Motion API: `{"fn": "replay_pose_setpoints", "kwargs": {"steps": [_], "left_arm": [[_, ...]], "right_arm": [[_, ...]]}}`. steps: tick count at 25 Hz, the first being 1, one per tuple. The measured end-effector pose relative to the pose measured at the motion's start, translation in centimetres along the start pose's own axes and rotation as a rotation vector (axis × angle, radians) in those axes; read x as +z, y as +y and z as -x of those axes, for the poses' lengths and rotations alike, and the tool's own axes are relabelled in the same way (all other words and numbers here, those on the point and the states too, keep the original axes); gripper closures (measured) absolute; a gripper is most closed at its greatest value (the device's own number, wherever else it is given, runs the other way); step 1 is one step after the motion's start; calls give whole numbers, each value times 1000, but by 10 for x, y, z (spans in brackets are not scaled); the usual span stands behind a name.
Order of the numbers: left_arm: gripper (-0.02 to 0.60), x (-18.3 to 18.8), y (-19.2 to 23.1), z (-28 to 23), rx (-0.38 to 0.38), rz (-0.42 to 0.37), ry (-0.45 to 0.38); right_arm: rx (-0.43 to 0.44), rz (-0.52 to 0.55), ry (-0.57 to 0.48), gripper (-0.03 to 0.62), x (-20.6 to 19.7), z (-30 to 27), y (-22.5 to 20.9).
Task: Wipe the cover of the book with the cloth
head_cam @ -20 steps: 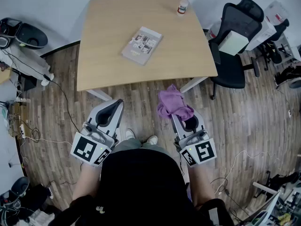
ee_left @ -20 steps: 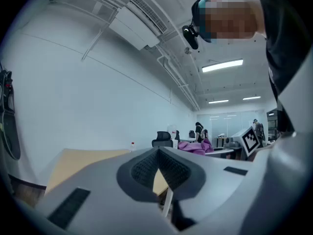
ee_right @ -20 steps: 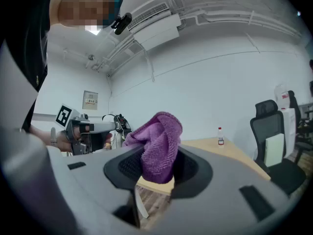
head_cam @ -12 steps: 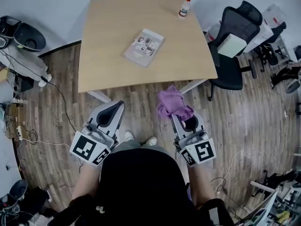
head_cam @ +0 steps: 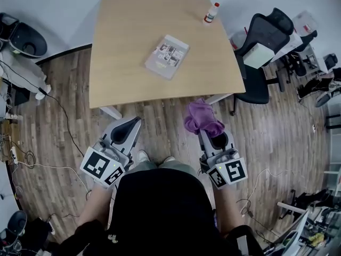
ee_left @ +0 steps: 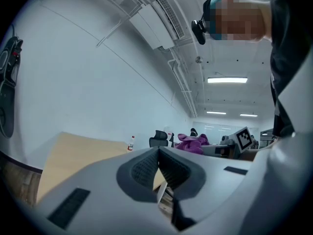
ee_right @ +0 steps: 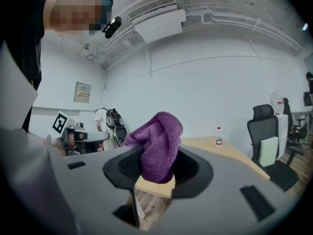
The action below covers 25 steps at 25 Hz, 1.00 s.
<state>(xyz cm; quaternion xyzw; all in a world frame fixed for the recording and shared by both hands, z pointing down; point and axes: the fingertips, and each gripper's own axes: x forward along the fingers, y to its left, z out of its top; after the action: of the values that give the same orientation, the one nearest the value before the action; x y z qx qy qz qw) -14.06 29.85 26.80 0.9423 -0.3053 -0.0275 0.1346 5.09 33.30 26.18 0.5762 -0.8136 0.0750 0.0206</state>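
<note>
The cloth (head_cam: 201, 117) is clamped in the right gripper (head_cam: 206, 134), short of the table (head_cam: 122, 36). The left gripper (head_cam: 130, 124) is held closed and empty. The book (head_cam: 167, 56), mid-table, is too small for its cover to be read.

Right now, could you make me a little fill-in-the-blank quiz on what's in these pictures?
1. The right tool grips a ____ cloth.
2. The left tool is shut and holds ____.
3. The book lies on the table, touched by ____ tool.
4. The bottle has a ____ cap.

Missing words: purple; nothing; neither; red.
</note>
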Motion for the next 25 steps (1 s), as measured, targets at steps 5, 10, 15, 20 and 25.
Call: {"fn": "replay_pose_setpoints", "kwargs": {"steps": [5,10,15,20,25], "left_arm": [[561,-10,28,1,33,70,35],[561,-14,48,-13,49,99,51],[561,-19,70,-45,91,103,75],[561,-18,88,-94,141,91,96],[561,-15,97,-148,202,88,107]], "right_arm": [[-48,-5,23,433,-5,-6,-8],[-74,-46,43,433,-14,-22,-32],[-48,-38,55,433,-18,-57,-67],[11,-47,80,431,-18,-96,-113],[64,-71,111,432,-18,-129,-172]]}}
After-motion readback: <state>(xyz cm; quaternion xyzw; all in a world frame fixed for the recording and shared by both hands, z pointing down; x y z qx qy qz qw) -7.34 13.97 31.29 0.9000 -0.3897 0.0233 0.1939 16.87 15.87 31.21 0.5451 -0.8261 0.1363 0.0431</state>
